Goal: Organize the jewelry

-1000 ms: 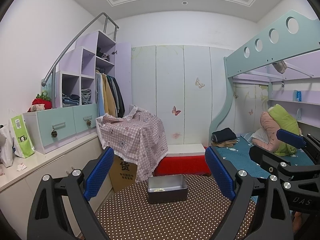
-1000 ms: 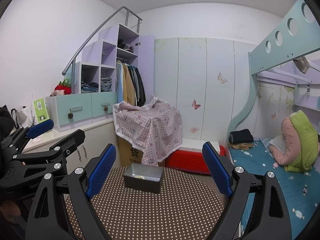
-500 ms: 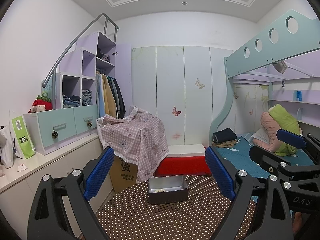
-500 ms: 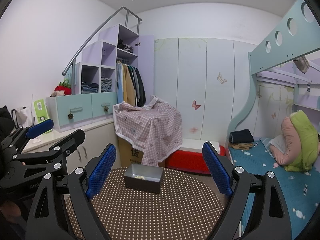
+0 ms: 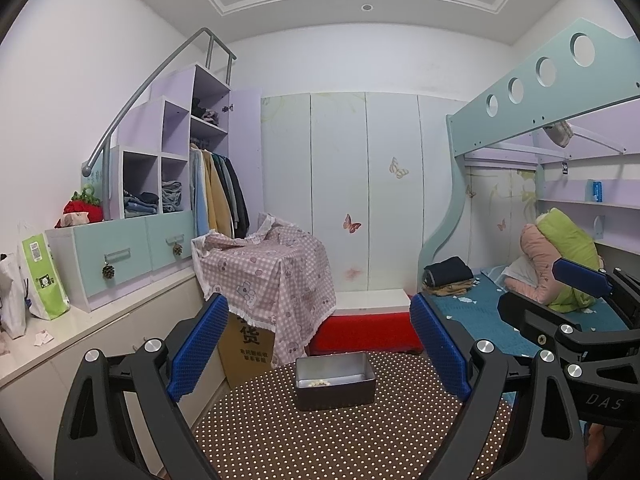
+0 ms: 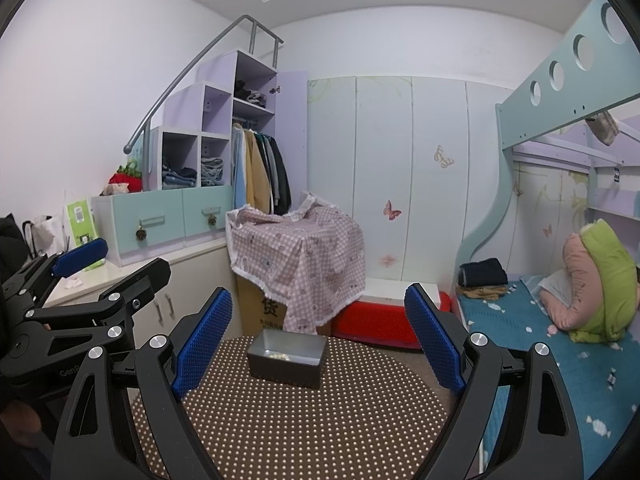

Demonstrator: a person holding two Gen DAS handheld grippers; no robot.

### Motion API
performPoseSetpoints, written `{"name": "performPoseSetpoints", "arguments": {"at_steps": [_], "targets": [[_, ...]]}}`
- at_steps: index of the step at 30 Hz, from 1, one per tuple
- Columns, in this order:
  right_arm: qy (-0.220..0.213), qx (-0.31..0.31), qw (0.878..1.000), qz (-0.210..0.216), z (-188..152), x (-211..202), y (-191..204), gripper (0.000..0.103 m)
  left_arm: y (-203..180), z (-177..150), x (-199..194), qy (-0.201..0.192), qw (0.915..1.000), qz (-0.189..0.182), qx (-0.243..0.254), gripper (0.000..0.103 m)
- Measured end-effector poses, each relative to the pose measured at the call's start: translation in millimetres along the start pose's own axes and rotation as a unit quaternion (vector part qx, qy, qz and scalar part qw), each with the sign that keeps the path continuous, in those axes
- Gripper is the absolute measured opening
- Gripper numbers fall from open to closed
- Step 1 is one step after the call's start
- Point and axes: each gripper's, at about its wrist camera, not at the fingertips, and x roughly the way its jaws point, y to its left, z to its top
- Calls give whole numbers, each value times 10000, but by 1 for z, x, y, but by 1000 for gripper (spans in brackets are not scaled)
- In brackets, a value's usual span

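A small bedroom with white walls, and nearest the cameras a round table (image 5: pixel 340 432) under a brown cloth with white dots. Both grippers hang level over its near edge, side by side and apart from each other. The left gripper (image 5: pixel 316 344) has its blue-padded fingers (image 5: pixel 198 346) spread wide with nothing between them; the right gripper (image 6: pixel 320 338) is spread just as wide and is also empty. Each shows at the edge of the other's view.

Toward the far side of the table sits a dark grey open box (image 5: pixel 335 380), ahead of both grippers and touched by neither. A few small pale pieces of jewelry (image 5: pixel 318 382) lie on its floor near the front left; they are too small to tell what they are.

Past the table stands a cardboard carton (image 5: pixel 246 346) partly covered by a pink checked cloth (image 5: pixel 276 272), with a red step (image 5: pixel 364 336) beside it. On the left a white counter (image 5: pixel 80 324) carries a green bag (image 5: pixel 42 276) and teal drawers (image 5: pixel 120 254), with purple shelves and hanging clothes (image 5: pixel 218 192) above. On the right is a bunk bed (image 6: pixel 560 344) with a blue sheet, folded clothes (image 5: pixel 448 276) and a pink and green bundle (image 6: pixel 596 276). At the back are pale wardrobe doors (image 5: pixel 340 192) with butterfly stickers
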Motion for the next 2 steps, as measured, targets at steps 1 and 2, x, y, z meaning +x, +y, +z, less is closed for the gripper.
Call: {"name": "performPoseSetpoints", "arguments": {"at_steps": [1,2], "targets": [[4,3,10000,3,0,0,0,85,0,0,0,3,10000,-1,2,89],[10,8,10000,6,0,1,1,85,0,0,0,5,10000,3,2,89]]}}
